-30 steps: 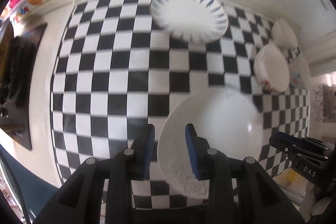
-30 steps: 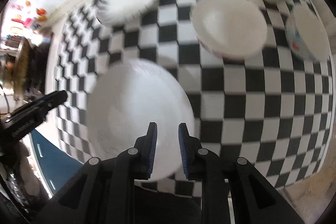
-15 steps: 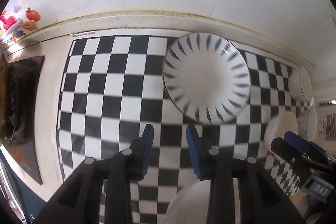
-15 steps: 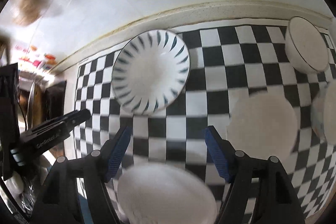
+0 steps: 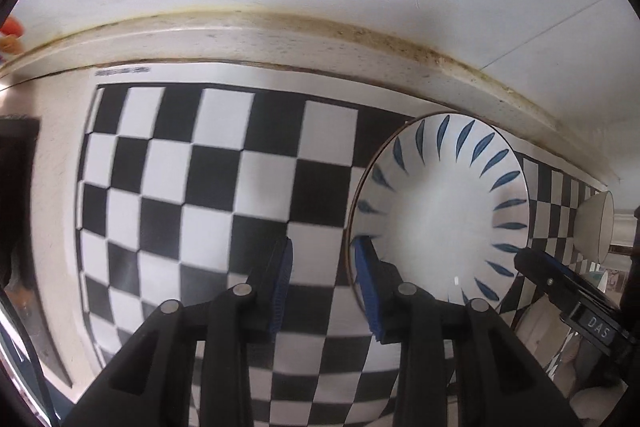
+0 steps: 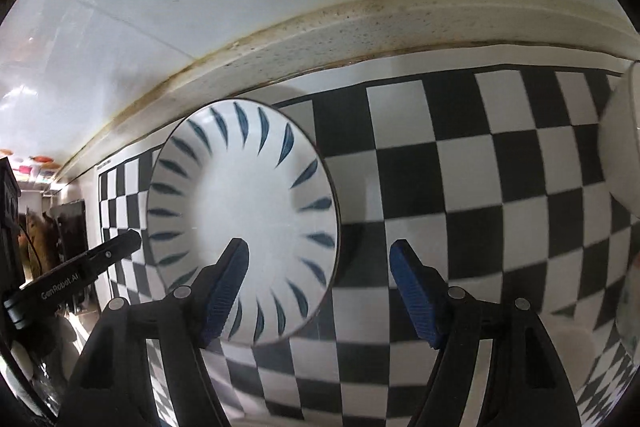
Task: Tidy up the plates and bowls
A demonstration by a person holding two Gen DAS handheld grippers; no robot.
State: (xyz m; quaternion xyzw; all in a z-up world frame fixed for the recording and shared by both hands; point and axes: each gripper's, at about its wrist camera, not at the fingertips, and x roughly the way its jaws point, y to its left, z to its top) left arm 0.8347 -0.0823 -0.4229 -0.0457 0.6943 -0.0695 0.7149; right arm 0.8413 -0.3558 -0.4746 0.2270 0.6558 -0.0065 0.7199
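A white plate with blue leaf marks [image 5: 440, 211] sits on the checkered mat near the back wall; it also shows in the right wrist view [image 6: 244, 223]. My left gripper [image 5: 324, 291] is open and empty, its jaws straddling the plate's left rim. My right gripper [image 6: 320, 291] is wide open and empty, its jaws straddling the plate's right rim. A white bowl [image 5: 596, 223] stands at the far right of the left wrist view. Another white bowl [image 6: 620, 147] shows at the right edge of the right wrist view.
The black and white checkered mat [image 5: 208, 187] covers the counter up to a stained ledge [image 5: 280, 31] under the white wall. A dark appliance [image 6: 68, 227] stands at the left end. The other gripper shows in each view [image 5: 576, 303], [image 6: 76, 275].
Both grippers moved forward from the plain white plate to the blue-marked plate, which now looms large. The right gripper opened wide; the left stayed open.
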